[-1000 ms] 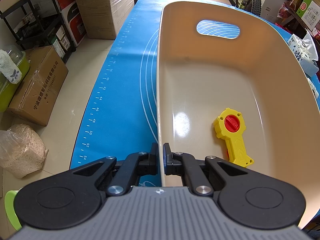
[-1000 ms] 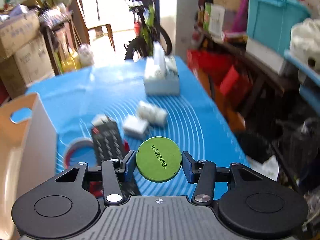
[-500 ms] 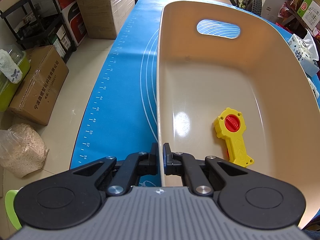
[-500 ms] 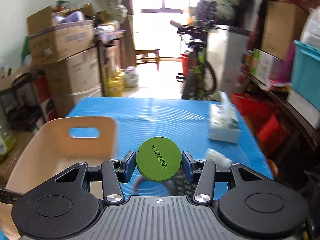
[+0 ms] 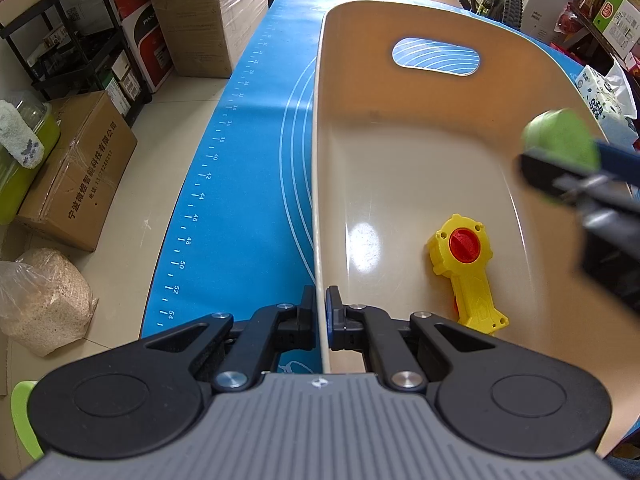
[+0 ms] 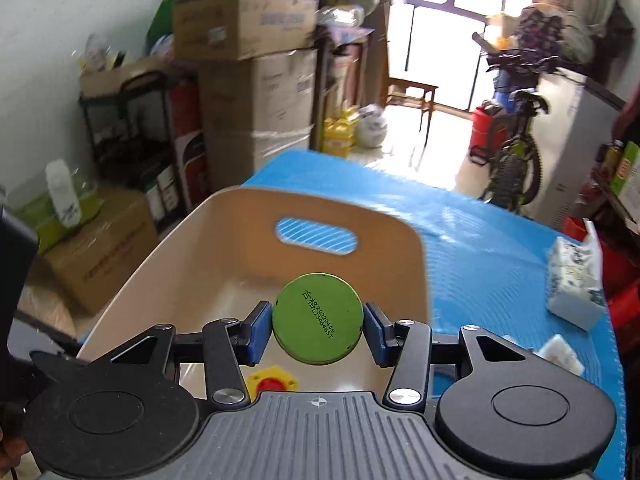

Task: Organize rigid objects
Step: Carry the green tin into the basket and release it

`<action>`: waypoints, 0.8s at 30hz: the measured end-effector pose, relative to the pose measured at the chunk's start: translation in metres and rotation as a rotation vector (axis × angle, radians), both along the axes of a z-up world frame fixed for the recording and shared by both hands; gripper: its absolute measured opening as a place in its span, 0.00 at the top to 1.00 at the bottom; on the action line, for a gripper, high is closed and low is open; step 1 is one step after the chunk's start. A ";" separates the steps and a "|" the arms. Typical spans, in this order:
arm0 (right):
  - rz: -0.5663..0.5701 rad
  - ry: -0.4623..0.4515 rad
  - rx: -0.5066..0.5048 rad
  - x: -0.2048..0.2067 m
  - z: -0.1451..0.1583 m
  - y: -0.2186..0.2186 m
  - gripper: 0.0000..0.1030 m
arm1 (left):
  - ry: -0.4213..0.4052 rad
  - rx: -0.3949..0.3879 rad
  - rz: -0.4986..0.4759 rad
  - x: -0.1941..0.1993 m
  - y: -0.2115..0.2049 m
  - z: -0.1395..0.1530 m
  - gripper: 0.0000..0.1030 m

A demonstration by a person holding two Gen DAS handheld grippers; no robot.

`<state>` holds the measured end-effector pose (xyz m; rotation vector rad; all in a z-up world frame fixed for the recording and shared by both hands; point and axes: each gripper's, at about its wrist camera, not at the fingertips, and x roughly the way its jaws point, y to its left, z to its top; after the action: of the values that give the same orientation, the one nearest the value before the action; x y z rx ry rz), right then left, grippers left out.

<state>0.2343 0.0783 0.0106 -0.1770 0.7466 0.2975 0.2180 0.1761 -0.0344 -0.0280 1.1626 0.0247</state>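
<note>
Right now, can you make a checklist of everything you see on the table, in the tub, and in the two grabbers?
Surface: blue mat with printed rings and a ruler.
Job's things: beige tub holds a yellow toy; green tin above the tub.
Clutter: tissue pack, white blocks.
Grippers: left gripper pinches the tub wall; right gripper holds the tin.
Cables: nothing seen.
Surroundings: cardboard boxes, bicycle.
</note>
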 end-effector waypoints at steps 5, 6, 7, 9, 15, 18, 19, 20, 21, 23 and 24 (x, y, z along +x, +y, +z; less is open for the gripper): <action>0.053 0.116 -0.048 0.010 -0.027 0.020 0.47 | -0.001 -0.001 -0.001 0.000 -0.001 0.000 0.92; 0.059 0.135 -0.056 0.011 -0.032 0.022 0.47 | 0.000 -0.002 0.001 0.000 0.000 0.000 0.92; 0.060 0.158 -0.069 0.013 -0.035 0.025 0.47 | 0.000 -0.003 0.002 0.000 0.000 0.000 0.91; 0.066 0.174 -0.070 0.015 -0.035 0.026 0.47 | 0.001 -0.006 0.003 0.000 0.000 0.001 0.91; 0.071 0.269 -0.092 0.024 -0.044 0.028 0.47 | 0.000 -0.002 0.000 0.000 -0.001 0.001 0.91; 0.069 0.283 -0.087 0.026 -0.045 0.028 0.41 | 0.001 -0.004 0.000 0.000 -0.001 0.001 0.91; 0.069 0.279 -0.083 0.025 -0.044 0.027 0.38 | 0.001 -0.005 0.000 0.000 0.000 0.001 0.91; 0.064 0.269 -0.079 0.024 -0.043 0.026 0.36 | 0.002 -0.007 0.001 0.001 0.001 0.002 0.91; 0.059 0.257 -0.071 0.023 -0.042 0.024 0.35 | 0.003 -0.008 0.002 0.001 0.001 0.002 0.91; 0.046 0.226 -0.060 0.019 -0.038 0.020 0.34 | 0.004 -0.004 0.004 0.002 0.000 0.002 0.91; 0.040 0.205 -0.061 0.017 -0.036 0.019 0.34 | 0.005 -0.001 0.004 0.002 -0.001 0.002 0.91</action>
<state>0.2511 0.0973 -0.0253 -0.2217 0.9562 0.3344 0.2199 0.1752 -0.0325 -0.0312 1.1671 0.0272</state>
